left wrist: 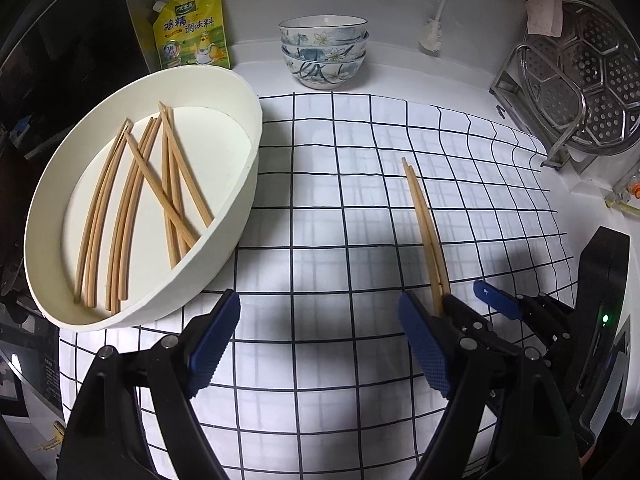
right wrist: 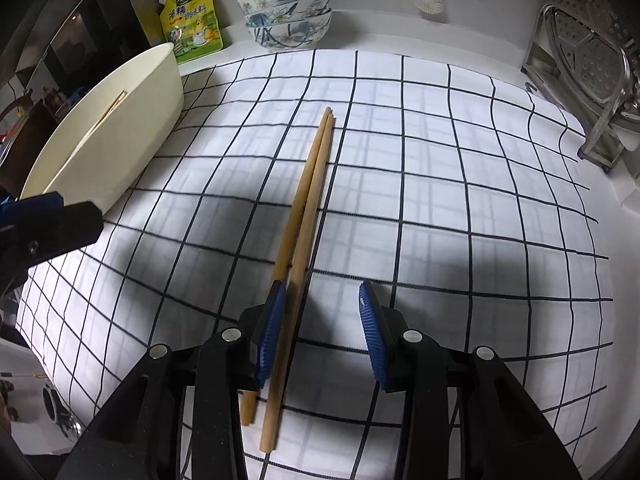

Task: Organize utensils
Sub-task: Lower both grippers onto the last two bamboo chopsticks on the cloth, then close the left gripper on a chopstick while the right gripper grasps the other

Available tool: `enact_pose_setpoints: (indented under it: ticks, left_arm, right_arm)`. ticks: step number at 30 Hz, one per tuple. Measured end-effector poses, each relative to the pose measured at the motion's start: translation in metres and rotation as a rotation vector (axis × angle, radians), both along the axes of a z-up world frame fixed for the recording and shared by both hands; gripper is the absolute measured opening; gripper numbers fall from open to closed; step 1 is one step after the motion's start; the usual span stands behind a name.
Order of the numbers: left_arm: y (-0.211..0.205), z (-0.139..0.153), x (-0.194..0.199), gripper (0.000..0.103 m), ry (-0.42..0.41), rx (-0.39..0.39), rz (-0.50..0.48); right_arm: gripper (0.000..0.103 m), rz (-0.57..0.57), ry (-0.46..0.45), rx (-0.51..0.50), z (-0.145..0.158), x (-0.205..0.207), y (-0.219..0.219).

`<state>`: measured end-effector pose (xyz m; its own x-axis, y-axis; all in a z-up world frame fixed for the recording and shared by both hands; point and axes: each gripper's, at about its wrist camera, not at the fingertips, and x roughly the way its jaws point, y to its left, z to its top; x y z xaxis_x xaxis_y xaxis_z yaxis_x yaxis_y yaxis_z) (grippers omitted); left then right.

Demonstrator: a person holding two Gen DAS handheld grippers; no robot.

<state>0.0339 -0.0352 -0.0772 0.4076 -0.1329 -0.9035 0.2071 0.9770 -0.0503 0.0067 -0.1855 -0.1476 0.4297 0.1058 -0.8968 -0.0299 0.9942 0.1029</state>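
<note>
chopsticks [left wrist: 136,200] in basin [left wrist: 240,208]: left view | pair [right wrist: 308,208] ends: right view

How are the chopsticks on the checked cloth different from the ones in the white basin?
The chopsticks on the cloth are one pair lying side by side between the right gripper's open jaws; the chopsticks in the basin are many, crossed and fanned. All look like the same plain wood.

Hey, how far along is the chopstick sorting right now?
Done: several chopsticks lie in the white basin. In hand: the right gripper straddles the last pair on the checked cloth, jaws apart, not clamped. The left gripper is open and empty. Left: grip that pair and move it.
</note>
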Motion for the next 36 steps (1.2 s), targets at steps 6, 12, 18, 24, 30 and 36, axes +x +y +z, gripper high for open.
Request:
enact_pose_setpoints:
  ticks: [6, 12, 18, 24, 30, 36]
  left_arm:
    - [-0.01, -0.004, 0.0, 0.08, 0.002, 0.005, -0.016]
    - [-0.026, -0.015, 0.0, 0.081, 0.015, 0.012, -0.04]
    - [-0.049, -0.039, 0.002, 0.084, 0.044, 0.002, -0.056]
    - [-0.068, -0.056, 0.007, 0.084, 0.033, 0.034, -0.038]
    - [-0.074, -0.064, 0.013, 0.084, 0.012, 0.05, -0.011]
    - [-0.078, -0.069, 0.014, 0.084, 0.009, 0.053, 0.004]
  right_arm:
    - [0.007, 0.016, -0.008, -0.008, 0.0, -0.004, 0.002]
    - [0.007, 0.002, -0.024, 0.0, 0.0, -0.008, -0.01]
    - [0.007, -0.074, -0.032, 0.006, -0.002, -0.015, -0.048]
    - [0.007, -0.148, -0.045, 0.022, -0.003, -0.025, -0.086]
    - [0.007, -0.148, -0.048, 0.051, -0.003, -0.026, -0.095]
    - [0.024, -0.146, -0.07, 0.045, 0.002, -0.023, -0.095]
